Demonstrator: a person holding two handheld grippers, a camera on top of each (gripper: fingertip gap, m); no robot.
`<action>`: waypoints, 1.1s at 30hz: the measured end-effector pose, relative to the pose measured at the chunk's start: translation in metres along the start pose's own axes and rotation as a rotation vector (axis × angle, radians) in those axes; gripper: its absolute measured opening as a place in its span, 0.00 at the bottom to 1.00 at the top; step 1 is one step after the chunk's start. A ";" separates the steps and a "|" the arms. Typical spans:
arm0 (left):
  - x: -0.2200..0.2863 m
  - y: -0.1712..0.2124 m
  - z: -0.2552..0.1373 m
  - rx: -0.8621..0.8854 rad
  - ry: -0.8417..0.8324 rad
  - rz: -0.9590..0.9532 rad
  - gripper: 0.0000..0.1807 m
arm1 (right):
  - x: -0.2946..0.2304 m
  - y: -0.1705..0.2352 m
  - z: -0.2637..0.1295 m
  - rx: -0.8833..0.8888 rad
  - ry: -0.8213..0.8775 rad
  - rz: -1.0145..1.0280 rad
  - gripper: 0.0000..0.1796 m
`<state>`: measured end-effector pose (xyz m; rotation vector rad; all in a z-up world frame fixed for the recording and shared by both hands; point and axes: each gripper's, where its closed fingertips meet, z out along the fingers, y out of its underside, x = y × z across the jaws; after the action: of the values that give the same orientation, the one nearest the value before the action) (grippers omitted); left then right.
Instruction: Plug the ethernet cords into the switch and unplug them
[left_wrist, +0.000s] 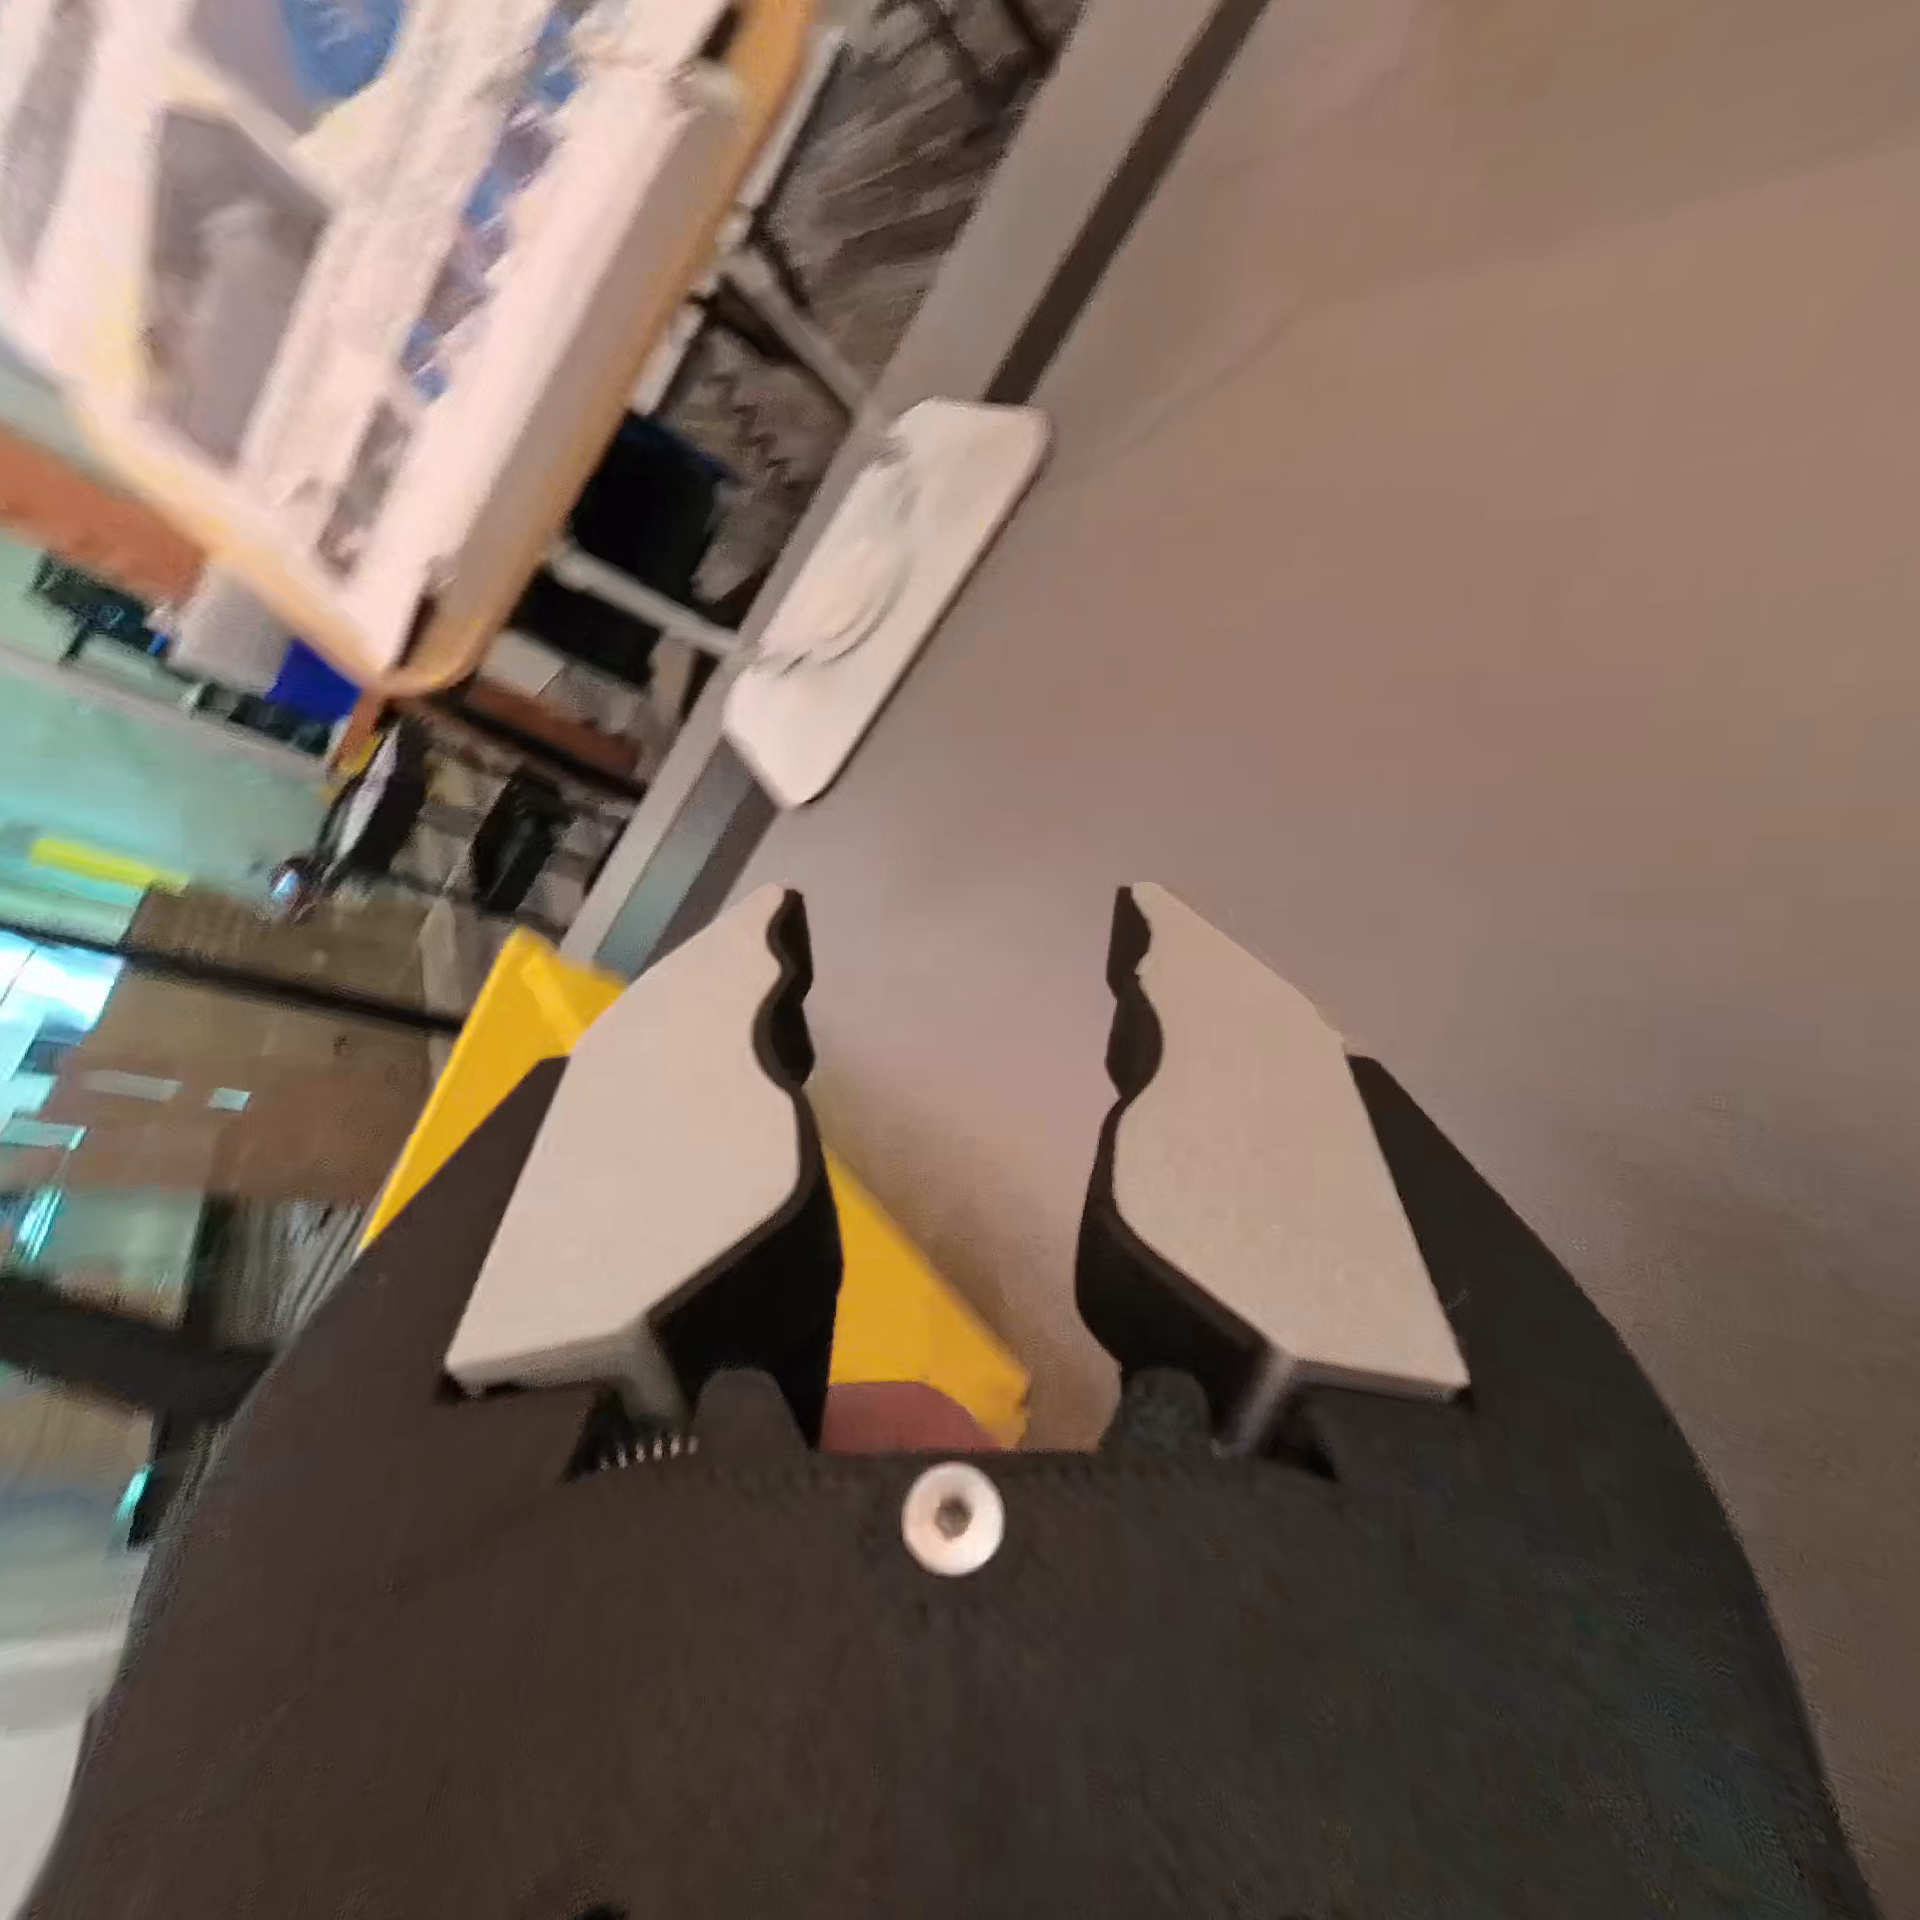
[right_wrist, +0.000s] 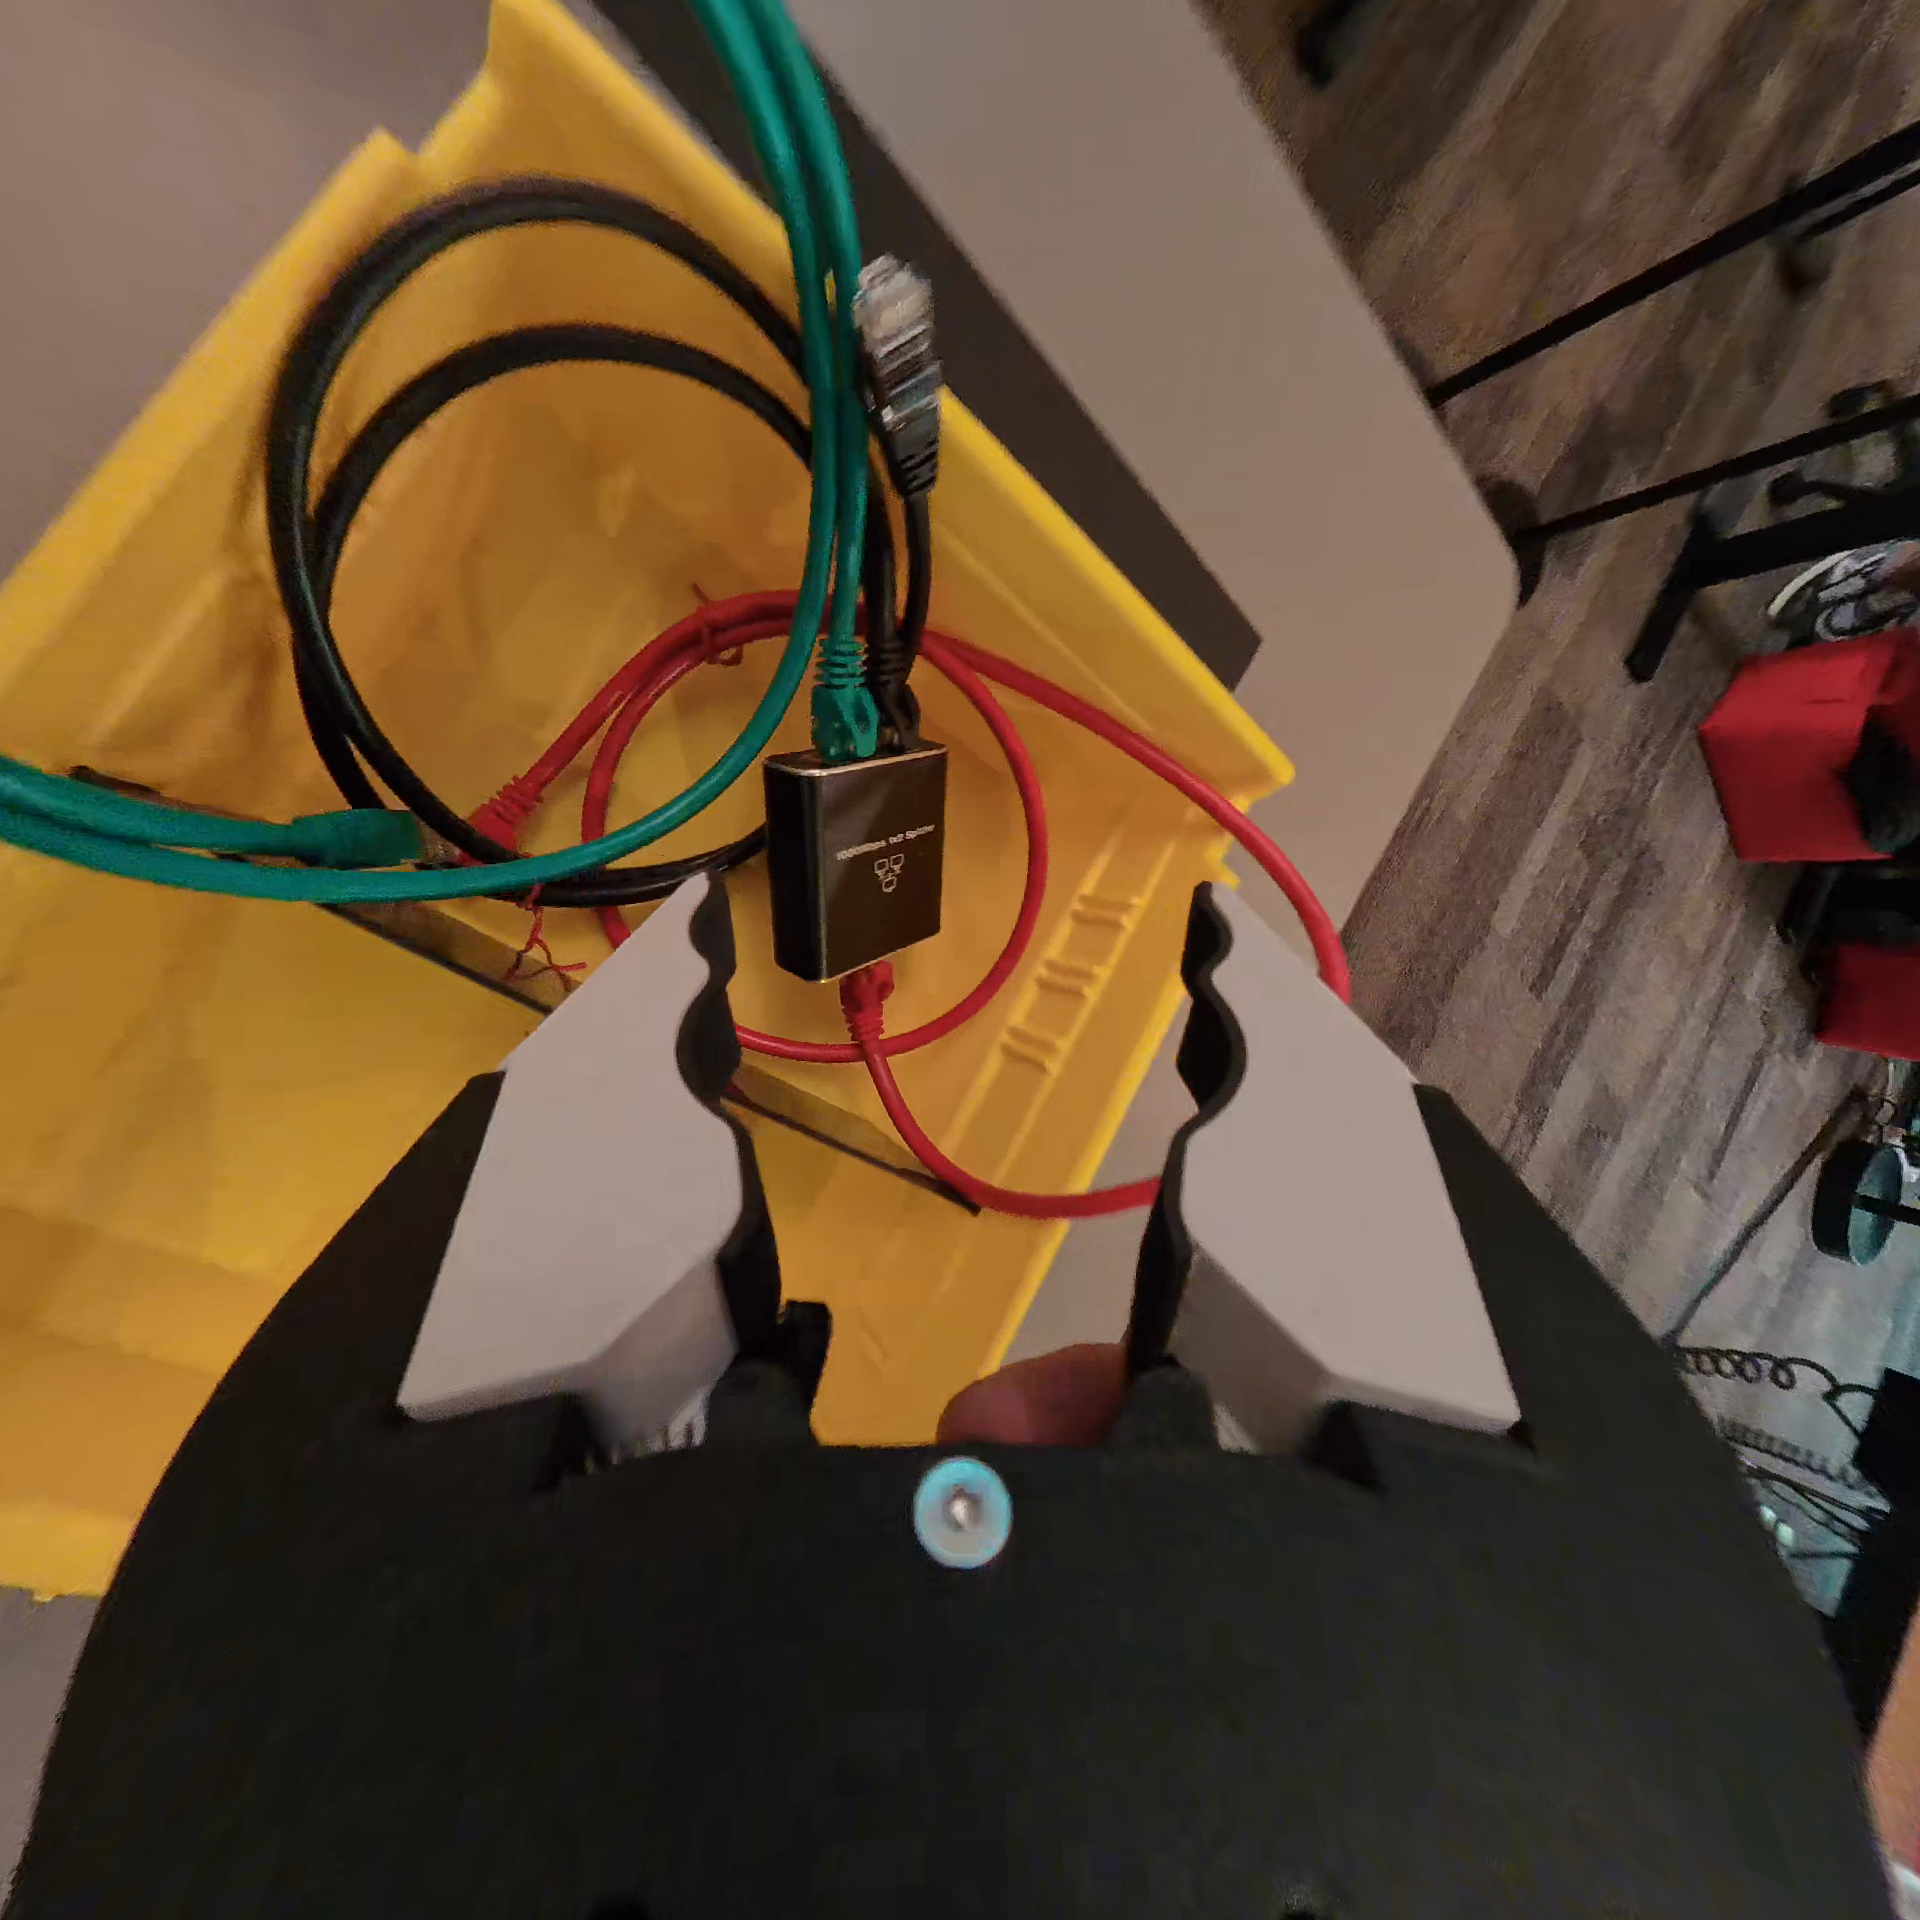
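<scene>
In the right wrist view, the right tongs (right_wrist: 956, 904) are held wide open with nothing between the grey fingers (right_wrist: 603, 1143); a fingertip of the holder is seen at their base. Just beyond the tips, a small black switch (right_wrist: 857, 862) is seen lying in a yellow bin (right_wrist: 135, 1195). White writing and a small network symbol are printed on its top. A red cord (right_wrist: 997, 810) is plugged into its near end, and a green cord (right_wrist: 831, 436) and a black cord (right_wrist: 416, 416) are plugged side by side into its far end. A loose black plug (right_wrist: 902, 364) is seen over the bin's far rim. The bin is set on a pale grey table (right_wrist: 1195, 364), beyond which grey wood-patterned flooring (right_wrist: 1558, 831) and red boxes (right_wrist: 1808, 748) are seen.

In the left wrist view, the left tongs (left_wrist: 961, 914) are likewise held well open and empty above the table (left_wrist: 1455, 623), with a corner of the bin (left_wrist: 914, 1299) below them. Farther off, a white flat plate (left_wrist: 883, 603) is seen at the table's edge, then blurred shelving (left_wrist: 790, 343) and a white frame (left_wrist: 343, 260) on a board.
</scene>
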<state>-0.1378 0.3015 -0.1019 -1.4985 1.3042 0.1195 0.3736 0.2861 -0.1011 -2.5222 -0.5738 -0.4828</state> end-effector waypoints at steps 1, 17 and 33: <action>-0.021 0.009 -0.010 -0.011 -0.069 -0.043 0.31 | 0.003 0.000 -0.009 0.039 0.015 0.024 0.47; -0.146 0.245 -0.090 -0.387 -0.367 -0.599 0.51 | -0.016 0.121 -0.018 0.086 0.035 0.212 0.51; -0.149 0.255 -0.045 -0.076 -0.256 -0.880 0.10 | -0.039 0.098 0.005 0.299 -0.040 0.265 0.26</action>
<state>-0.4116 0.4136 -0.1460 -1.9219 0.3668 -0.2080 0.3883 0.2004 -0.1605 -2.2795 -0.2928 -0.2299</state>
